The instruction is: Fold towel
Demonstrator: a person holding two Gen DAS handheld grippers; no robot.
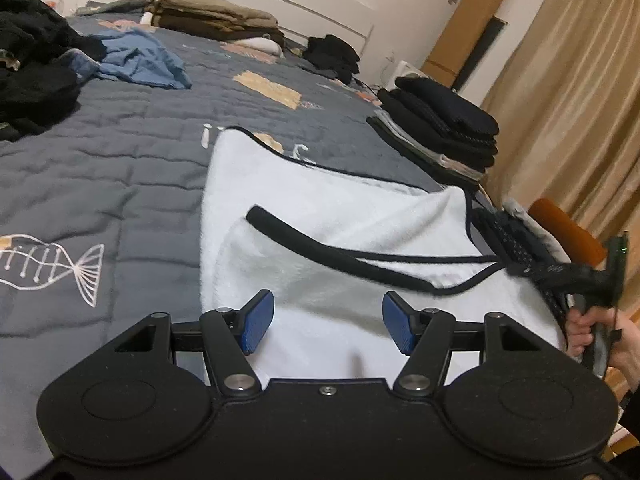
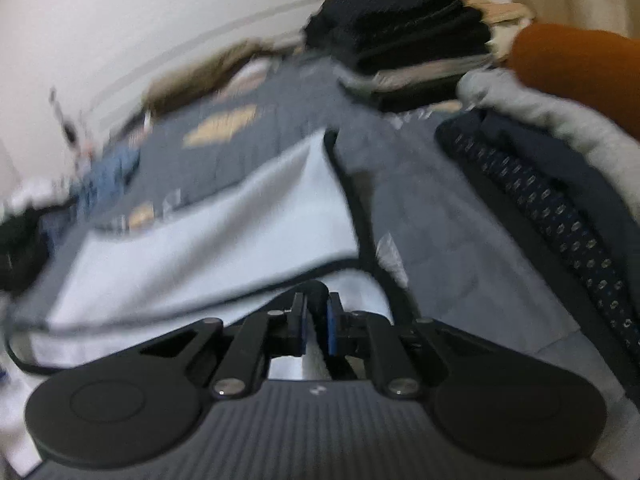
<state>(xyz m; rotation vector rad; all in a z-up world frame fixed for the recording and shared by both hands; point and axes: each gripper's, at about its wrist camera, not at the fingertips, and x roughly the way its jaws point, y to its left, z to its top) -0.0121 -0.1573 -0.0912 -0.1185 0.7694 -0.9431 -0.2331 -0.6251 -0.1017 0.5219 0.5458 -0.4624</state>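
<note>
Left gripper [image 1: 328,326]: my blue pads are spread wide with nothing between them; they hang just over the near part of the towel.
Right gripper [image 2: 316,322]: my jaws are pinched together on the towel's dark-trimmed edge; this view is blurred, so I can't tell how much cloth is caught.
Hand [image 1: 584,330]: in the left wrist view I see a hand at the right edge wrapped around the handle of the other tool.
Towel [image 1: 320,216]: white with black piping, lying on the bedspread right in front of me, partly folded, one trimmed flap laid over the lower layer; its right side lifts toward the right gripper.
Bedspread [image 1: 120,152]: grey quilted cover with fish drawings and tan patches, under the towel.
Patterned cloth [image 2: 560,216]: dark fabric with small dots, just right of the towel, against a grey fleecy piece.
Dark stack [image 1: 440,128]: folded black clothes at the bed's right edge, beyond the towel.
Blue garment [image 1: 140,60]: crumpled, further back on the left, beside a black heap.
Brown stack [image 1: 216,16]: folded clothes by the headboard, farthest off.
</note>
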